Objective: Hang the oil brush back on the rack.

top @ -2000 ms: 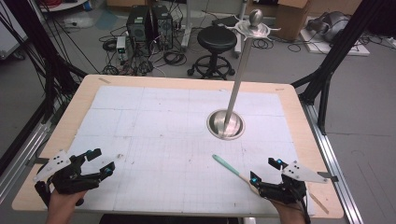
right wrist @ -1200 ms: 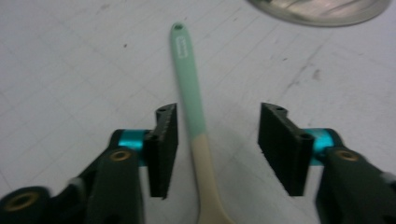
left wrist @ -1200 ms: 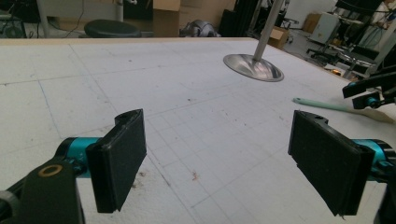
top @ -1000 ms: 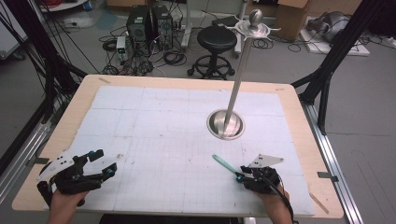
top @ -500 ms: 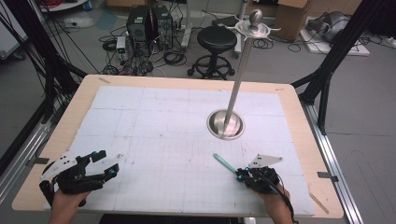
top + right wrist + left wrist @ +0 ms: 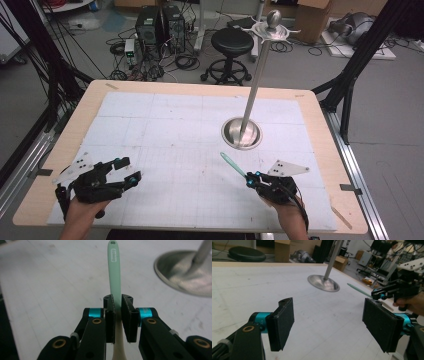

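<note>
While the right gripper (image 6: 256, 176) clamps the green stick (image 6: 232, 164) near the table's front edge (image 6: 200, 227) — left gripper (image 6: 129, 170) gapes, bare mat (image 6: 175, 130) ahead.

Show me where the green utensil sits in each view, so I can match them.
High view: green utensil right of centre, sticking out of the right gripper toward the round steel base.
Left gripper view: far right, past the base.
Right gripper view: centre, clamped between the jaws.
Shared landmark: the base.
</note>
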The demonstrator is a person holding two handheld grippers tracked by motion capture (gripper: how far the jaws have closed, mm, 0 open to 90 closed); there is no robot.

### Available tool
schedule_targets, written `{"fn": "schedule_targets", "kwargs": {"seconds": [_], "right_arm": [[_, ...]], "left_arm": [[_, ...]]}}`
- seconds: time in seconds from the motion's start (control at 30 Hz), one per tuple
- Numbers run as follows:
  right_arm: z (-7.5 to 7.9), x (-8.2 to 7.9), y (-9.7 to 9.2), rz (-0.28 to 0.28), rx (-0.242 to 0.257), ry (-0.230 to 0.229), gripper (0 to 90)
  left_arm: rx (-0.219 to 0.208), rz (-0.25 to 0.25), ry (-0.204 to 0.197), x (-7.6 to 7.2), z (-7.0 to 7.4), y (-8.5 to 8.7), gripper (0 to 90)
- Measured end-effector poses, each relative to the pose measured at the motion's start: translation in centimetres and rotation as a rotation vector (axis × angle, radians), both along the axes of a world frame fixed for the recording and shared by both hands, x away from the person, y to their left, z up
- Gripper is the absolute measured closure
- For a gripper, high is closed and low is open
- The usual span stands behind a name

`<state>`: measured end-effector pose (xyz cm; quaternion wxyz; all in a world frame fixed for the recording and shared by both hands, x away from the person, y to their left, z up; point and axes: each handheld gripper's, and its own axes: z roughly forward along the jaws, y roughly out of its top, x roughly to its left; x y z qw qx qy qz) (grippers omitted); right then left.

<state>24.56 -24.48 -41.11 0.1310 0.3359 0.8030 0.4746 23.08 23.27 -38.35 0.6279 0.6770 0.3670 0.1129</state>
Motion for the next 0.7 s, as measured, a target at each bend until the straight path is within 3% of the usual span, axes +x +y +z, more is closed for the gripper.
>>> {"fn": "schedule_targets", "kwargs": {"seconds": [0.2,0.3,0.47,0.7], "right_arm": [[2.2,0.2,2.6,0.05,0.07,-0.048,82.4],[3.1,0.4,4.2,0.086,0.091,-0.072,82.3],[4.4,0.2,6.5,0.129,0.137,-0.126,82.3],[4.9,0.0,8.5,0.164,0.167,-0.158,82.3]], "left_arm": [[-0.04,-0.011,-0.034,1.2,2.5,-3.0,27.3],[-0.068,-0.036,-0.028,1.7,3.2,-4.5,28.3],[-0.12,-0.06,-0.001,2.1,3.6,-6.0,29.8],[-0.113,-0.071,0.036,2.5,3.7,-7.4,31.5]]}}
